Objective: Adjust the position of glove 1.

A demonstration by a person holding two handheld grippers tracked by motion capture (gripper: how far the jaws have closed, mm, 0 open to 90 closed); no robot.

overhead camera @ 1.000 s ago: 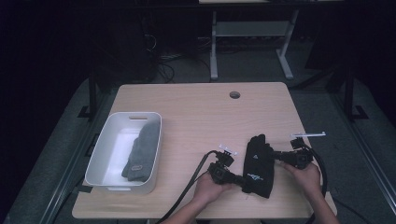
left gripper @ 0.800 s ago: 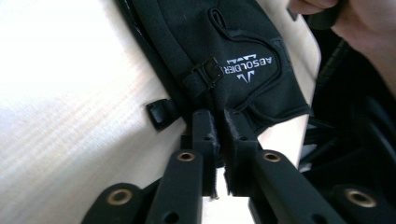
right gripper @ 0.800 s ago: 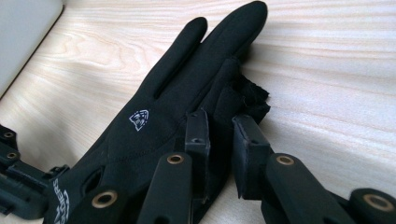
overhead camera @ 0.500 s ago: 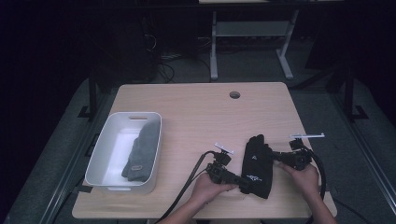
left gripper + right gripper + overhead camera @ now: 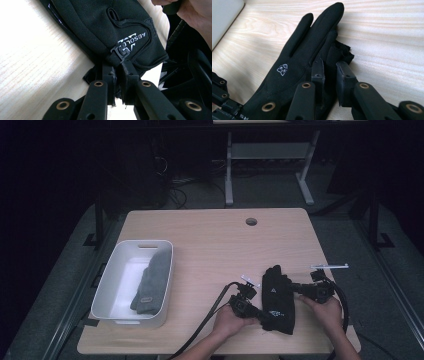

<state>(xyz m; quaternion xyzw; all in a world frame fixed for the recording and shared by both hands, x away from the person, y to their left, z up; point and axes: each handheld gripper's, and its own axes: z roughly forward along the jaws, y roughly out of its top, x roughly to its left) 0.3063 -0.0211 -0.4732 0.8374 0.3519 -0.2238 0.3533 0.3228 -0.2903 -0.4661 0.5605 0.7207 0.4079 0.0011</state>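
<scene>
High view: black glove point(image 5: 278, 298) lies flat on the wooden table point(image 5: 220, 245), near its front edge, well right of the white bin point(image 5: 133, 285); fingers point away from the person, small white logo on the back. Left gripper point(image 5: 263, 315) pinches the glove's cuff corner, right gripper point(image 5: 295, 288) bites its right edge. The bin holds a grey glove point(image 5: 150, 284); nothing sits between bin and black glove, only the left cable point(image 5: 210, 312) trails across that side. Left gripper view: jaws have just been closing and now clamp the cuff hem at a small plastic clip point(image 5: 121, 50); white lettering on the cuff tab, other hand point(image 5: 192, 12) top right. Right gripper view: jaws clenched on a fold of black fabric at the glove's point(image 5: 302, 62) side by the thumb; bin corner point(image 5: 224, 17) top left, well apart from the glove.
</scene>
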